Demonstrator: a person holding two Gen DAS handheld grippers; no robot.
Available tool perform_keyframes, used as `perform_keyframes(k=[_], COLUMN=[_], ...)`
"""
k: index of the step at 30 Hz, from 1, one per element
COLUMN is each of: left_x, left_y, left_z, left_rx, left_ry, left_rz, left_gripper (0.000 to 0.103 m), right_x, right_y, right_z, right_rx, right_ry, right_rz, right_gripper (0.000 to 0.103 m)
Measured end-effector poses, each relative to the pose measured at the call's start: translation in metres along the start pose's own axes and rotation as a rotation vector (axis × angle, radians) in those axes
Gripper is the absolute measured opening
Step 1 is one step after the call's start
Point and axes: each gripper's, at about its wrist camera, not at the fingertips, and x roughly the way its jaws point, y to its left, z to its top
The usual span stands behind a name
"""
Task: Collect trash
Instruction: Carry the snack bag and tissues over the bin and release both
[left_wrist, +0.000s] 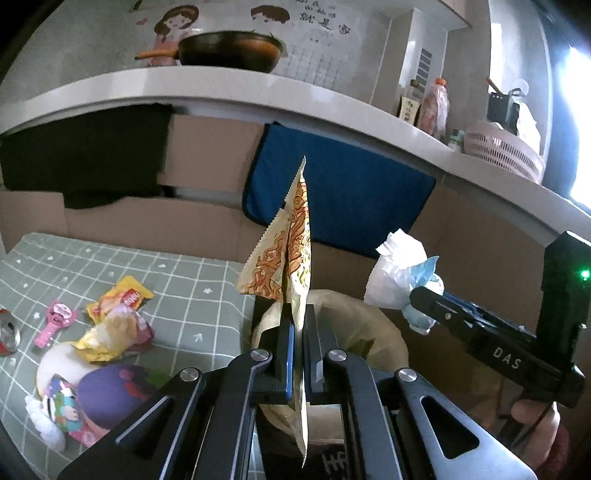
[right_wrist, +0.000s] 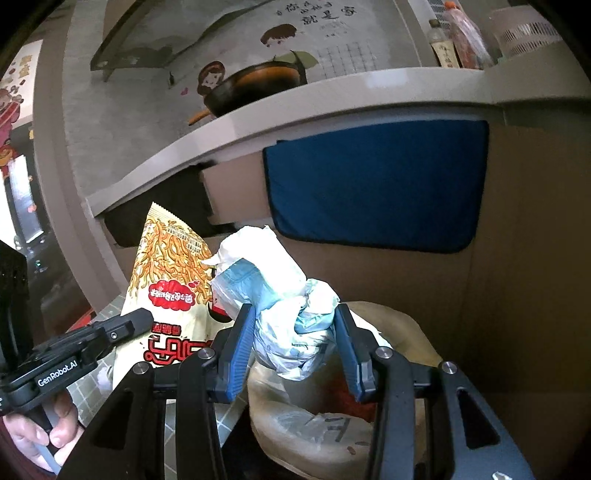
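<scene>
My left gripper (left_wrist: 298, 325) is shut on an empty noodle-snack wrapper (left_wrist: 291, 251), held upright over the trash bin (left_wrist: 388, 332), which is lined with a pale bag. The wrapper also shows in the right wrist view (right_wrist: 173, 280). My right gripper (right_wrist: 295, 332) is shut on a crumpled white and blue plastic wad (right_wrist: 273, 295), above the bin (right_wrist: 406, 332). The wad also shows in the left wrist view (left_wrist: 402, 273), with the right gripper (left_wrist: 417, 295) to the right of the wrapper.
A green checked table (left_wrist: 184, 295) on the left bears a yellow wrapper (left_wrist: 122, 299), a pink toy (left_wrist: 55, 321), a can (left_wrist: 7, 332), and a heap of packets and a plush (left_wrist: 92, 384). A white counter (left_wrist: 258, 96) with a wok (left_wrist: 229, 48) and a hanging blue cloth (left_wrist: 351, 192) is behind.
</scene>
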Motion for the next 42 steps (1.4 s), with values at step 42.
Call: perform_keyframes(k=[42], left_x=[0.159], left_y=[0.001], left_z=[-0.032], left_rx=[-0.055], left_ry=[0.306], left_rz=[-0.1], left_gripper=[0.004], right_x=[0.112], right_y=[-0.079], right_z=[-0.051], right_rx=[0.145], right_ry=[0.232], right_rz=[-0.084], right_gripper=[0.041])
